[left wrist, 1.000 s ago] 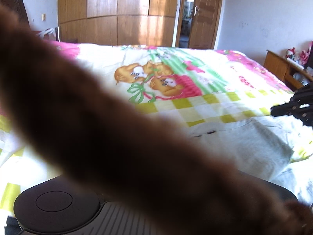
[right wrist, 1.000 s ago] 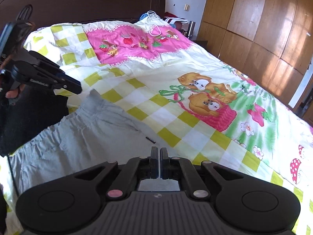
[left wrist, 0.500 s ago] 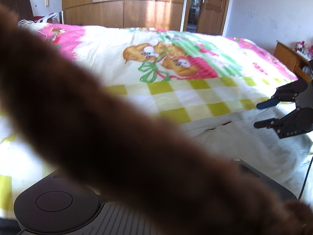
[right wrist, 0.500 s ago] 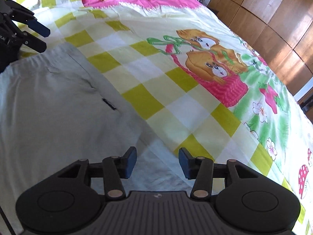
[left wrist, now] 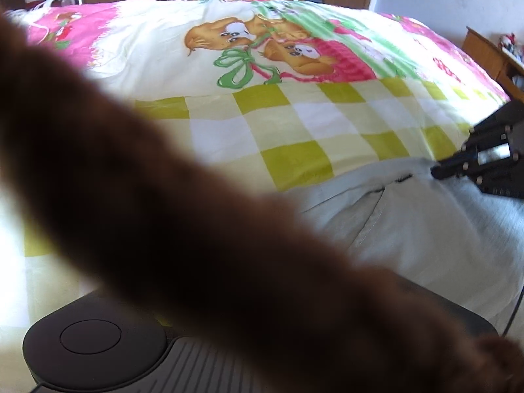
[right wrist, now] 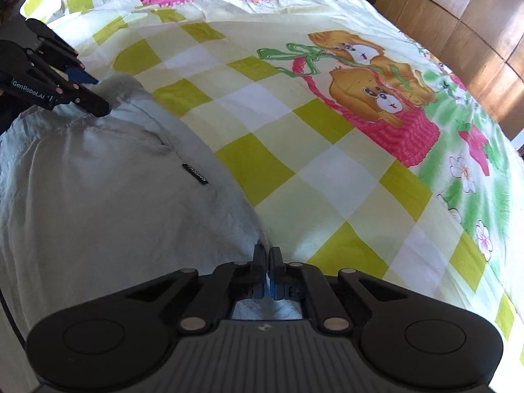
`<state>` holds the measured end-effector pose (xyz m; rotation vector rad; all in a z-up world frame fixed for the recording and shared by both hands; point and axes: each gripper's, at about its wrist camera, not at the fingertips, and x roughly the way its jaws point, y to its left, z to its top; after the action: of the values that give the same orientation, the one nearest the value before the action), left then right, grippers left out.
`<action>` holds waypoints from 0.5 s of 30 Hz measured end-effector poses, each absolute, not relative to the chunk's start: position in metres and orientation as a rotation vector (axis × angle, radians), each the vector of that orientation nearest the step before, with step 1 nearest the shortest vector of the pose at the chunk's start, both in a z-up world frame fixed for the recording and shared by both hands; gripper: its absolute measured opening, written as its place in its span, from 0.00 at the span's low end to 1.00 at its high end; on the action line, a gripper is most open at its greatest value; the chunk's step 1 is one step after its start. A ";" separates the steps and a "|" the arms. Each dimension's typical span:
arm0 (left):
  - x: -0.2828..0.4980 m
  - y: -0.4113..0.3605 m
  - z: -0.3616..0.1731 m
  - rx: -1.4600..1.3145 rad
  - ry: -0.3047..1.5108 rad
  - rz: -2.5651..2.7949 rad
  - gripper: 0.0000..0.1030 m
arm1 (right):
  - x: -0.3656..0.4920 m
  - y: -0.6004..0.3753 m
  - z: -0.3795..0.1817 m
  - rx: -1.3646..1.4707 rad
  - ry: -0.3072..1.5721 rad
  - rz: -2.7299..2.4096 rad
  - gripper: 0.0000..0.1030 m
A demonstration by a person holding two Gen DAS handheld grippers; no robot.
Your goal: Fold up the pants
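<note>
Light grey pants (right wrist: 98, 196) lie flat at the near edge of the bed, a small black label (right wrist: 195, 174) on their side seam. My right gripper (right wrist: 268, 262) is low over them. Its jaws are closing and its pads pinch the pants' side edge. In the left wrist view its dark fingertips (left wrist: 439, 172) sit on the same edge. My left gripper (right wrist: 102, 95) is at the pants' waistband corner, its jaws closing with the bunched fabric between them. A blurred brown furry band (left wrist: 196, 229) hides that gripper's fingers in its own view.
The bedspread (right wrist: 327, 131) is checked yellow and white, with a bear print and pink borders. Wooden wardrobe doors (right wrist: 458, 16) stand beyond the bed. A wooden bedside cabinet (left wrist: 484, 49) is at the right. A thin dark cable (left wrist: 514, 311) hangs at the bed's near edge.
Both grippers came down toward the bed. The right one opened half a second ago and has shut on the pants' side edge. The left one moved onto the waistband corner.
</note>
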<state>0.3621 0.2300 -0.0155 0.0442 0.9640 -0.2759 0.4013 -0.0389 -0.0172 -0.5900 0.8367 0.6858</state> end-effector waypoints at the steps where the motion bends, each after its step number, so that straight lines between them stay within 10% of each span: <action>1: 0.360 0.229 -0.013 0.031 0.956 -0.274 0.20 | 0.394 -0.042 -0.008 -0.571 0.816 0.677 0.19; 15: 0.191 0.242 0.083 -0.080 0.616 -0.338 0.16 | 0.165 -0.088 0.097 -0.437 0.593 0.773 0.19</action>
<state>0.1911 0.2420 0.0830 -0.0799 0.6162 -0.3376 0.1650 -0.0880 0.0970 -0.4373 0.5933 0.7732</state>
